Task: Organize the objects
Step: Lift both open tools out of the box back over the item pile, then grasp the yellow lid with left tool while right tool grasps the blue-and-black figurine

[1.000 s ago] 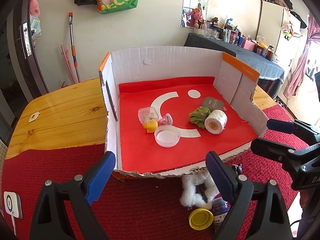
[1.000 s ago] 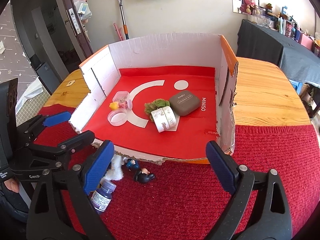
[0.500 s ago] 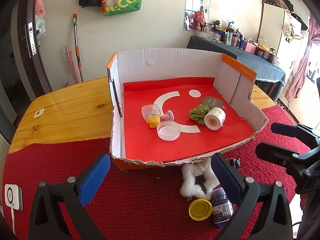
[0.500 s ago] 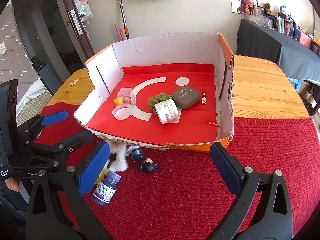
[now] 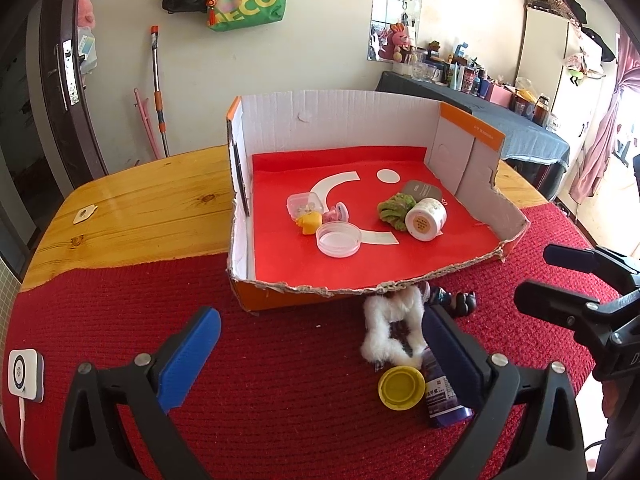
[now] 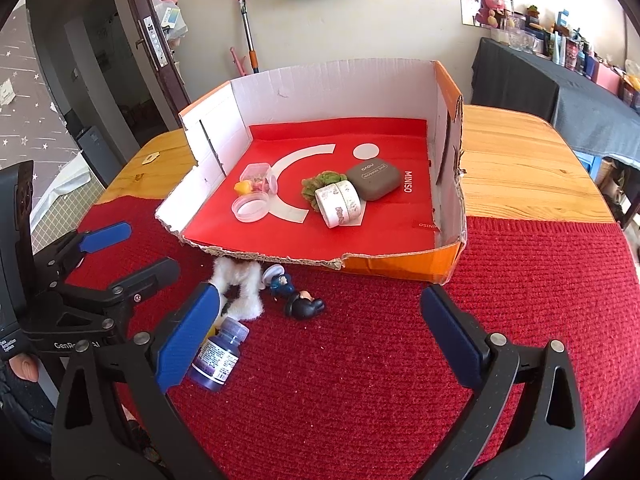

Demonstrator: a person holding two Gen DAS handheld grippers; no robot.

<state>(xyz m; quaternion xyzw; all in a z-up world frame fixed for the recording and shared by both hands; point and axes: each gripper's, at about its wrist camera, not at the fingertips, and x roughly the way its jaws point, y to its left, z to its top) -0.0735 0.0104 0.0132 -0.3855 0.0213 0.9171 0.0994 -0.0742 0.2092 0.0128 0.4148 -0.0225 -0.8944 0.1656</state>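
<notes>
An open cardboard box (image 5: 360,120) (image 6: 332,84) with a red floor holds a clear round dish (image 5: 338,239), a small clear tub (image 6: 258,174), a yellow toy (image 5: 309,222), a green scrunchie (image 5: 394,206), a white tape roll (image 6: 339,204) and a grey case (image 6: 374,182). In front of it on the red mat lie a white fluffy scrunchie (image 5: 390,330), a yellow lid (image 5: 401,387), a purple bottle (image 6: 219,354) and dark figurines (image 6: 296,298). My left gripper (image 5: 316,352) and right gripper (image 6: 320,332) hang open above the mat, holding nothing.
A wooden table (image 5: 140,208) carries the red mat (image 6: 520,280). A white device with a cable (image 5: 25,376) lies at the mat's left edge. The other gripper shows at each view's side. A dark-clothed side table (image 6: 560,92) with bottles stands behind.
Both grippers have drawn back from the box, so it looks smaller and more of the mat shows. Both pairs of jaws have spread a little wider.
</notes>
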